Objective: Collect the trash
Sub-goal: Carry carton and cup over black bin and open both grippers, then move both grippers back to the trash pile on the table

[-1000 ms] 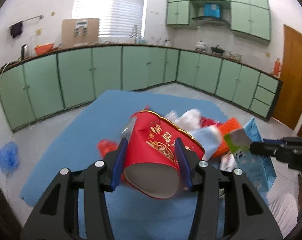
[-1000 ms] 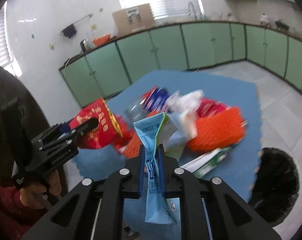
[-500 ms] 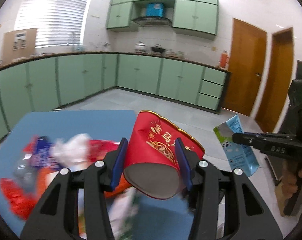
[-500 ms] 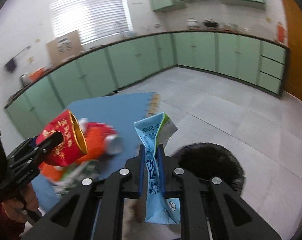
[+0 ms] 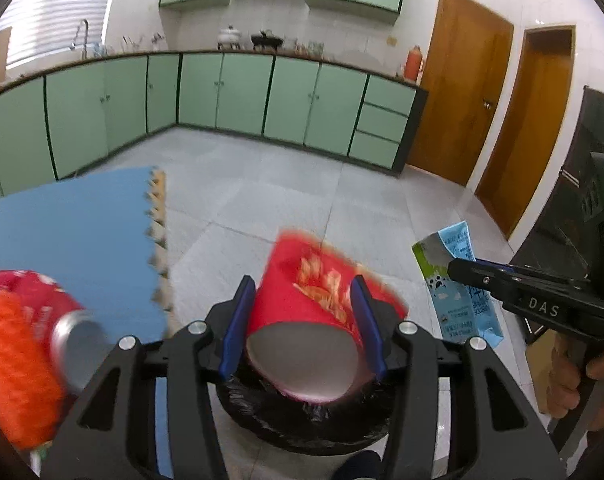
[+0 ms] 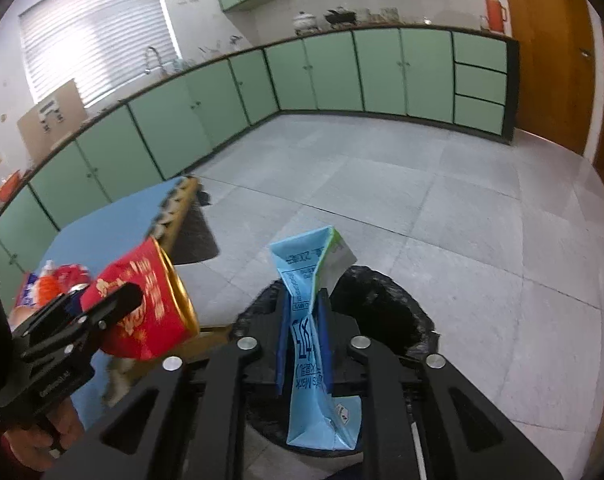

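drop step: my left gripper (image 5: 302, 320) opening around red cup (image 5: 321, 304), right gripper (image 6: 303, 336) loosening on blue carton (image 6: 309, 344); bin (image 6: 381, 312) beneath both, next let fall.

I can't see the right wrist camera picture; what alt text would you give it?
The right gripper, its jaws opening, has a crumpled blue milk carton between them above a black-lined trash bin. To the left, the left gripper has a red paper cup, in a kitchen with green cabinets.

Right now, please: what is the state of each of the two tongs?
Left tongs: opening, the red paper cup between them, above the black trash bin.
Right tongs: opening, the blue carton between them.
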A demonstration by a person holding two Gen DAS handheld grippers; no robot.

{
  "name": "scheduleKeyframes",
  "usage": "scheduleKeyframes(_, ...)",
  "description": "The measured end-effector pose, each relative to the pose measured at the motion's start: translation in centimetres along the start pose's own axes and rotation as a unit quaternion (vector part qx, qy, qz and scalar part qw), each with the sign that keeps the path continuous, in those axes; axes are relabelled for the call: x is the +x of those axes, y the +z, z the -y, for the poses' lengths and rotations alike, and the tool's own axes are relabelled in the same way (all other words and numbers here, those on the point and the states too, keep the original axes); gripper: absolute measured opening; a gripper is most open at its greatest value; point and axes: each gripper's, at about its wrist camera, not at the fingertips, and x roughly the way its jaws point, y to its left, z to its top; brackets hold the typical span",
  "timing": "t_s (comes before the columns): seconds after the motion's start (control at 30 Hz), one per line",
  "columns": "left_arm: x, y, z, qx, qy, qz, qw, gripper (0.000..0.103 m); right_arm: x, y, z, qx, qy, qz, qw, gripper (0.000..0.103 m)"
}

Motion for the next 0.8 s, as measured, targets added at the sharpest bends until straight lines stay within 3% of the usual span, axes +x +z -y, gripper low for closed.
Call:
scheduleKeyframes(0.07, 0.7, 0.2, -0.2, -0.006, -0.006, -0.008, 0.9999, 0.066, 0.6, 0.3, 0.8, 0.007, -0.007, -0.003, 1.0, 0.032)
scheduleKeyframes(0.17, 0.8, 0.4, -0.2, -0.009, -0.008, -0.01, 0.9999, 0.067, 0.3, 0.1, 1.9, 0.018, -0.017, 0.003, 1.0, 0.034)
scheduleKeyframes(0.23, 0.1, 0.7, -0.5, -0.009, -0.006, -0.004, 0.9999, 0.068, -0.3, 0.2, 2.1, 0.022, -0.018, 0.009, 1.0, 0.041)
scheduleKeyframes(0.3, -1.1, 0.9, -0.8, -0.005, 0.003, 0.007, 1.0, 0.07, -1.5, 0.1, 1.5, 0.019, -0.026, 0.025, 0.999, 0.058)
scheduleKeyframes(0.5, -7.9, 0.7, -3.2, -0.004, 0.052, 0.048, 0.9975, 0.082, -4.9, -0.3, -2.1, 0.0, -0.026, 0.068, 0.997, 0.089)
scheduleKeyframes(0.57, -10.5, 0.3, -4.6, -0.01, 0.072, 0.058, 0.9956, 0.082, -6.2, -0.8, -3.9, -0.002, -0.013, 0.085, 0.996, 0.095)
scheduleKeyframes(0.8, -19.6, -2.4, -10.3, -0.036, 0.177, 0.091, 0.9793, 0.084, -7.5, -2.1, -11.5, -0.039, 0.052, 0.104, 0.992, 0.095)
